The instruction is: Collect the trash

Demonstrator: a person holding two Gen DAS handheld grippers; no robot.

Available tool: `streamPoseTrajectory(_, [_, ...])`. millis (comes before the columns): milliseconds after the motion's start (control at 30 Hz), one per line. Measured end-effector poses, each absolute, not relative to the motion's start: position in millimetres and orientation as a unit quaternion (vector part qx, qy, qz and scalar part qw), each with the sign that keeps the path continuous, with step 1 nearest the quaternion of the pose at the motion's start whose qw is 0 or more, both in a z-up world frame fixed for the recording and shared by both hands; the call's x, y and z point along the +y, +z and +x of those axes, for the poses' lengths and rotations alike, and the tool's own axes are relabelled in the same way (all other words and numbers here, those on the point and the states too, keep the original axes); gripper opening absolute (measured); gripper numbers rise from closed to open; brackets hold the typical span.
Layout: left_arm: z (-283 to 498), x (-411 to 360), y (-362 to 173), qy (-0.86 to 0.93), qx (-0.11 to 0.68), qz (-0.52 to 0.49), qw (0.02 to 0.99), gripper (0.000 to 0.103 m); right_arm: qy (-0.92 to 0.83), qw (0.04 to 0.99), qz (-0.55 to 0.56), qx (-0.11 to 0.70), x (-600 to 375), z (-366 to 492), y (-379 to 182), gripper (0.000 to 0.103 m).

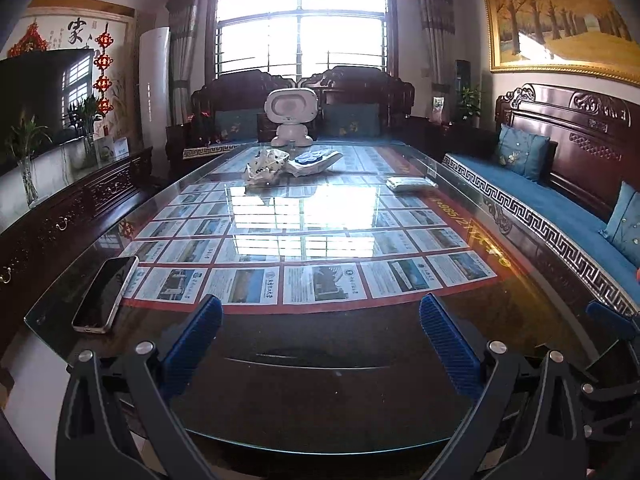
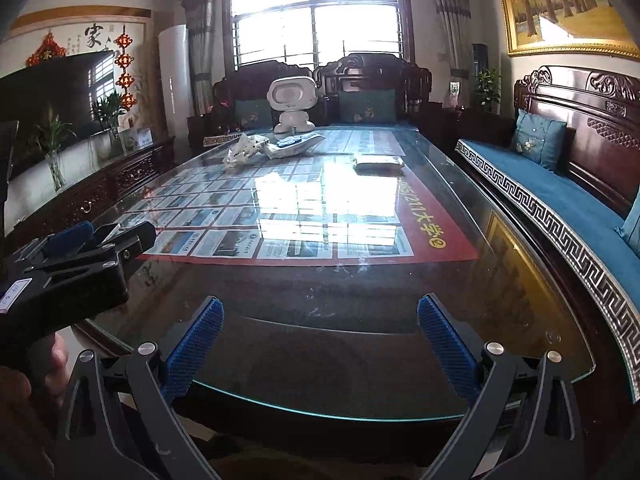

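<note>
Both cams sit low at the near short edge of the glass-topped bench (image 1: 120, 248), looking lengthwise toward the far edge and the window (image 1: 302, 28). Left wrist cam is nearer the near-left corner, w/ a phone (image 1: 106, 294) close by. Right wrist cam sits further right, and it catches the left gripper (image 2: 80, 240) at its left side. Shared: bench top, white robot toy (image 1: 291, 120) at the far edge, window, sofa (image 2: 560, 184) along the right edge.

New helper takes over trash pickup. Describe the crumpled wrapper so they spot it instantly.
Start at the glass table; look to its far end, before the white robot toy. The crumpled wrapper lies left of the blue-and-white packet, touching it; it alone is scrunched, pale and speckled.
</note>
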State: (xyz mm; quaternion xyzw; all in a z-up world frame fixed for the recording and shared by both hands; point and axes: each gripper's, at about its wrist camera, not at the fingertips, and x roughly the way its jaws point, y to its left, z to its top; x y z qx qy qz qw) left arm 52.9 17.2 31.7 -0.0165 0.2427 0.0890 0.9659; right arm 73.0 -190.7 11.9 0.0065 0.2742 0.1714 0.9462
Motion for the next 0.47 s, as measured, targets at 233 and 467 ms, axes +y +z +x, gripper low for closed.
streamPoseTrajectory(233, [56.9,13.6,32.6,0.081,0.231,-0.007,0.969,0.099,0.170,0.943,0.005,0.286,-190.4,83.0,9.2,0.094])
streamPoseTrajectory(467, [76.6,22.7,28.0,0.074,0.260,-0.026,0.962,0.099,0.167,0.941,0.001,0.295,-189.3,95.3,6.9,0.094])
